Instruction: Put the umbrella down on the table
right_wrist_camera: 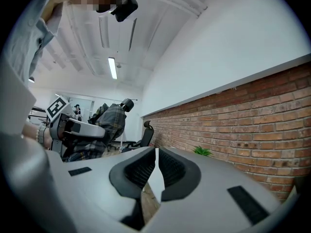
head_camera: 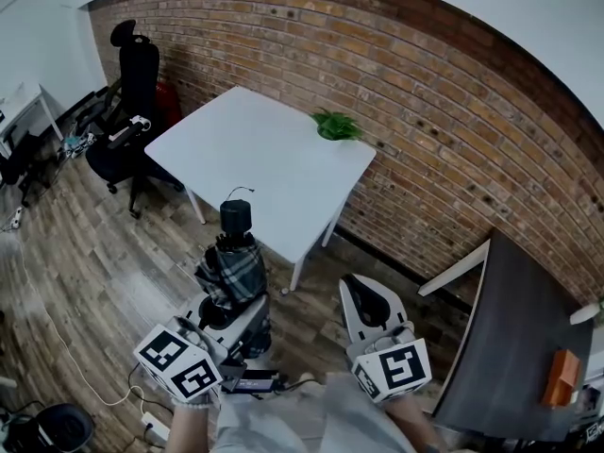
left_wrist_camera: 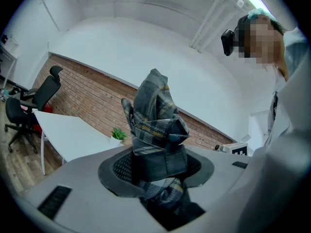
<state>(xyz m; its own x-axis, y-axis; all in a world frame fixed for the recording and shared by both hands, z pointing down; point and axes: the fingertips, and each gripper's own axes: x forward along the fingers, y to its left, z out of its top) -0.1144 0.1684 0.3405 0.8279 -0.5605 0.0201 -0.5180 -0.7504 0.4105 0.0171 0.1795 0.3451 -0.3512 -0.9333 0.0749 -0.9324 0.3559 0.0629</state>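
The white square table (head_camera: 255, 159) is sitting just ahead, with the folded grey plaid umbrella (head_camera: 232, 270) standing upright short of it, its soft, light canopy being squeezed by the left gripper (head_camera: 231, 314). The stiff shaft inside is probably giving the firm hold; the right gripper (head_camera: 368, 302) is hanging clenched, empty.

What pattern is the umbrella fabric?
Umbrella: dark grey plaid, yellowish lines; clearest in left gripper view.
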